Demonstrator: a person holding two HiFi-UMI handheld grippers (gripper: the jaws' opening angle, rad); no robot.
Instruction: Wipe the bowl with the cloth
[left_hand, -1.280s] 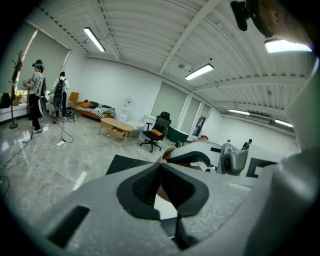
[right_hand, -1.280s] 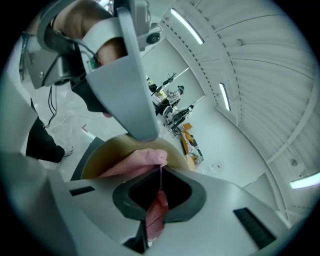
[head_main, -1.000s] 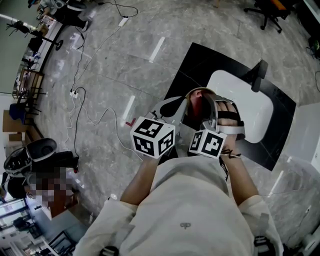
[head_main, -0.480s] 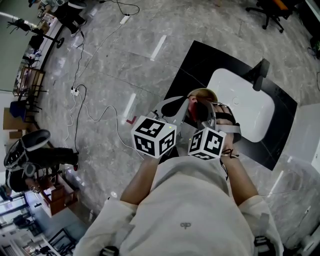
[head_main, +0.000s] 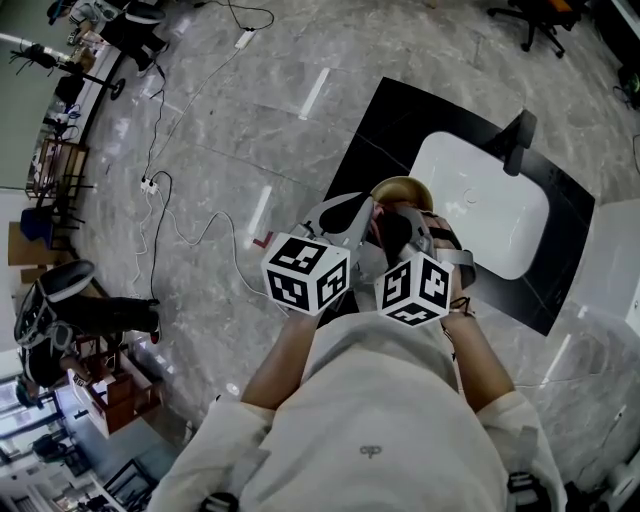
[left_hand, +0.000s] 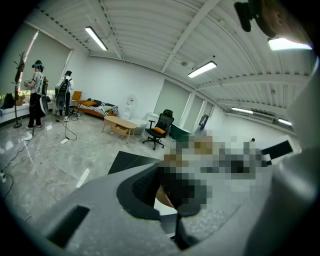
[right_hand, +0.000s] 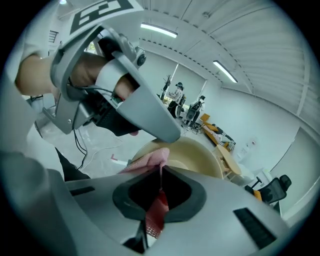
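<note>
Grey stone floor (head_main: 200, 150) fills the head view. A black mat (head_main: 390, 120) with a white sink (head_main: 490, 210) set in it lies ahead of the person.

1. Left gripper (left_hand: 170, 202): jaws together. A tan sliver shows between them in its own view, and the right gripper view shows this gripper reaching to the near rim of the bowl (head_main: 402, 188). Read this as a pinch on the rim.
2. Bowl: tan, tilted so its inside faces the right gripper. It is held up over the near part of the mat, just left of the sink. Whether it rests on anything cannot be told.
3. Right gripper (right_hand: 159, 200): jaws clamped on the cloth (right_hand: 149, 161). A red fold is squeezed between the pads. A pink end sticks out past the tips and lies at the rim, on the inner wall.

Hazards from this position:

- Rim pinch. The bowl hangs from one narrow contact. Wiping pressure on the far wall would probably lever it round that contact, and it could twist or slip out.
- Drop. Hard floor and mat lie below, so a released bowl may crack.
- Cloth pull-out. Only a thin fold is gripped, and drag against the wall could draw it free.
- Bare-jaw contact. Little cloth extends beyond the tips, so pushing deeper could scrape plastic on the bowl.
- Collision. The two grippers work almost touching, and a wide stroke could knock the left jaws and loosen their hold.
</note>
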